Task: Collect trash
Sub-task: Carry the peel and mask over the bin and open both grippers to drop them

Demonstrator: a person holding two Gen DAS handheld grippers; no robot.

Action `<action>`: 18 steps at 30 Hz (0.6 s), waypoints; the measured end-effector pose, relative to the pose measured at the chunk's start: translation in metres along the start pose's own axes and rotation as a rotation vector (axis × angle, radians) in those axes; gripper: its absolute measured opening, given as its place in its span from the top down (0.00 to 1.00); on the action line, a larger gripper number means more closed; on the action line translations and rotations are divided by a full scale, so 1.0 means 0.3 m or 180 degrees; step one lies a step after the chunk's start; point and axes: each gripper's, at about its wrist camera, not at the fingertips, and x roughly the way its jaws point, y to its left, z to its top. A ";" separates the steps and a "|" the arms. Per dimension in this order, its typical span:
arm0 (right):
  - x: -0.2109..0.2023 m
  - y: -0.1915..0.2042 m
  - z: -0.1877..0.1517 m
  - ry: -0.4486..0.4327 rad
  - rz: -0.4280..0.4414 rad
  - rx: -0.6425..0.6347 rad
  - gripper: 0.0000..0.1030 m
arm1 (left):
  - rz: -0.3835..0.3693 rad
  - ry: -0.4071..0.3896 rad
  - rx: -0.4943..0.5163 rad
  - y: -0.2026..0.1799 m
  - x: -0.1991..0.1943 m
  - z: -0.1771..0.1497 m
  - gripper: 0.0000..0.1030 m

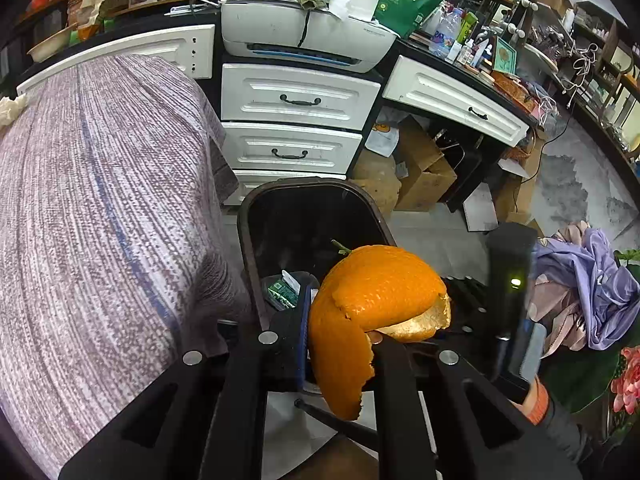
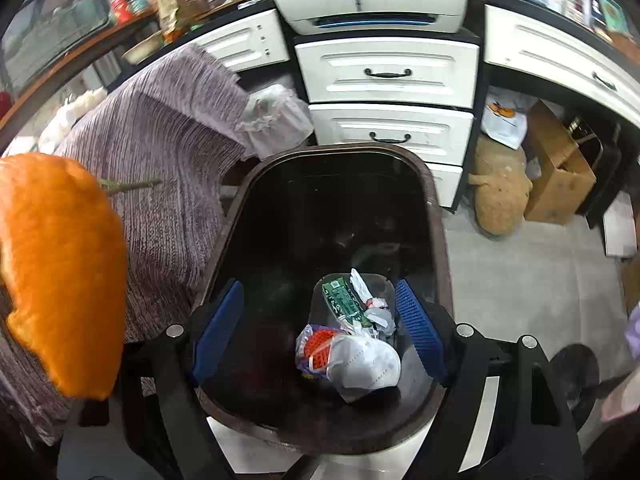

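My left gripper (image 1: 344, 340) is shut on a large orange peel (image 1: 372, 304) with a small green stem, held above the near left edge of a dark trash bin (image 1: 256, 216). The peel also shows at the left of the right wrist view (image 2: 64, 272). My right gripper (image 2: 320, 320) is open and empty, its blue pads (image 2: 218, 332) spread over the bin's (image 2: 436, 208) opening. In the bin lie a white face mask (image 2: 368, 364), a green circuit board (image 2: 344, 300), a wrapper with orange plastic (image 2: 316, 348) and crumpled paper.
A purple-grey knitted cloth (image 1: 100, 216) drapes over furniture left of the bin. White drawers (image 1: 296, 96) and a printer (image 1: 308, 36) stand behind. Cardboard boxes (image 1: 424, 172) and a brown sack (image 2: 500, 192) sit under the desk at right. Lilac fabric (image 1: 592, 292) lies far right.
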 end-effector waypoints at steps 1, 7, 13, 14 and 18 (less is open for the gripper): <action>-0.013 -0.005 -0.005 -0.0014 0.0010 0.0020 0.24 | 0.0007 0.0003 0.0006 -0.001 0.004 0.001 0.90; -0.090 -0.047 -0.029 -0.0187 -0.0162 0.0087 0.23 | 0.0047 0.0042 0.0044 -0.009 0.033 0.011 0.90; -0.160 -0.094 -0.036 -0.0346 -0.0321 0.0161 0.23 | 0.0134 0.0140 0.0076 -0.015 0.089 0.004 0.90; -0.170 -0.102 -0.037 -0.0364 -0.0330 0.0180 0.22 | 0.0138 0.0156 0.0075 -0.015 0.097 0.006 0.90; -0.196 -0.124 -0.044 -0.0405 -0.0353 0.0260 0.22 | 0.0174 0.0218 0.0125 -0.031 0.135 0.012 0.90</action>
